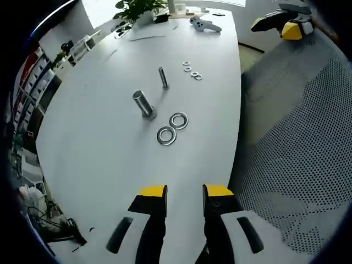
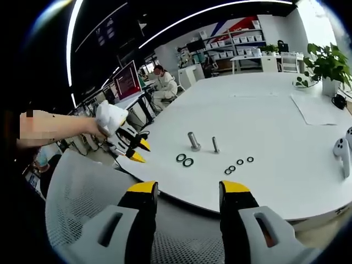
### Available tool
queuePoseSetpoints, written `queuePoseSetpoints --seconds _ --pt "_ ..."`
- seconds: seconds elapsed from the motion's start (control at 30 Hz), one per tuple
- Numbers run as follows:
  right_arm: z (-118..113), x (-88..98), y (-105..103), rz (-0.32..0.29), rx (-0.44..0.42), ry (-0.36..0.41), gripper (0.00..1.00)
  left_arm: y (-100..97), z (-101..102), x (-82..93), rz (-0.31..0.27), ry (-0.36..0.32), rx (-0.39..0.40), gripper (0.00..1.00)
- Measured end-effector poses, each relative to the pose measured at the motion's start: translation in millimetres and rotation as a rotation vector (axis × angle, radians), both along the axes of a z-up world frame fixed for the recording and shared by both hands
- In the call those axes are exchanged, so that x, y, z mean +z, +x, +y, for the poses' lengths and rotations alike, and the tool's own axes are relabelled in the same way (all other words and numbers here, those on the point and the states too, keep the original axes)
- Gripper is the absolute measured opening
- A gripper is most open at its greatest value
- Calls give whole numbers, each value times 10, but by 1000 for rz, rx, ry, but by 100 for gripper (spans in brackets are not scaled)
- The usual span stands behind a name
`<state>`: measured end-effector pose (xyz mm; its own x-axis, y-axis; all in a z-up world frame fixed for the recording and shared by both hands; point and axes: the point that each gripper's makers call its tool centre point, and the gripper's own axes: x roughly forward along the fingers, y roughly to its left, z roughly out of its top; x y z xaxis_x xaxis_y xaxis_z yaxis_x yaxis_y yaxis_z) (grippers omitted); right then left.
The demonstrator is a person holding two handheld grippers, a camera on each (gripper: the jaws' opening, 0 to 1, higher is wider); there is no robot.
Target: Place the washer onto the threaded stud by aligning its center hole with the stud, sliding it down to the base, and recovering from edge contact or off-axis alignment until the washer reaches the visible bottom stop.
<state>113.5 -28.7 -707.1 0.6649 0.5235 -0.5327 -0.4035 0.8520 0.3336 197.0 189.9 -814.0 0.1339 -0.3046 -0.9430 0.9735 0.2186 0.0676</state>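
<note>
1. Nothing of the task is done yet, as I judge it. My left gripper hangs over the near edge of the white surface with its jaws open and nothing between them.
2. My right gripper is off the surface, above a mesh chair, jaws spread wide and empty.
3. Two large washers lie flat, touching each other, just beside the thick stud on the side nearer the chair edge. Neither sits on a stud.
4. The thin stud stands upright a little farther along, bare as well. Four small washers lie in a loose row near it, toward the same edge.
5. In the right gripper view both studs stand with the large washers in front of them.
6. Everything is left: picking a washer, centring its hole over a matching stud, and sliding it to the base.
7. I cannot tell the thread or the bottom stop from here.
</note>
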Motion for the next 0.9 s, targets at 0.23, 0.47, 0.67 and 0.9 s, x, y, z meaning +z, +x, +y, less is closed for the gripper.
queuePoseSetpoints --seconds 0.23,0.47,0.67,0.9 --pt "5 1 8 -1 3 0 47 -9 -62 -225 38 81 -87 23" --pt "10 -3 8 2 7 0 47 50 -101 -344 57 110 -98 23" --pt "12 -7 10 4 8 -1 47 51 -86 -463 72 153 -81 21" --pt "7 -8 16 4 3 0 47 33 -119 -518 86 175 -109 19"
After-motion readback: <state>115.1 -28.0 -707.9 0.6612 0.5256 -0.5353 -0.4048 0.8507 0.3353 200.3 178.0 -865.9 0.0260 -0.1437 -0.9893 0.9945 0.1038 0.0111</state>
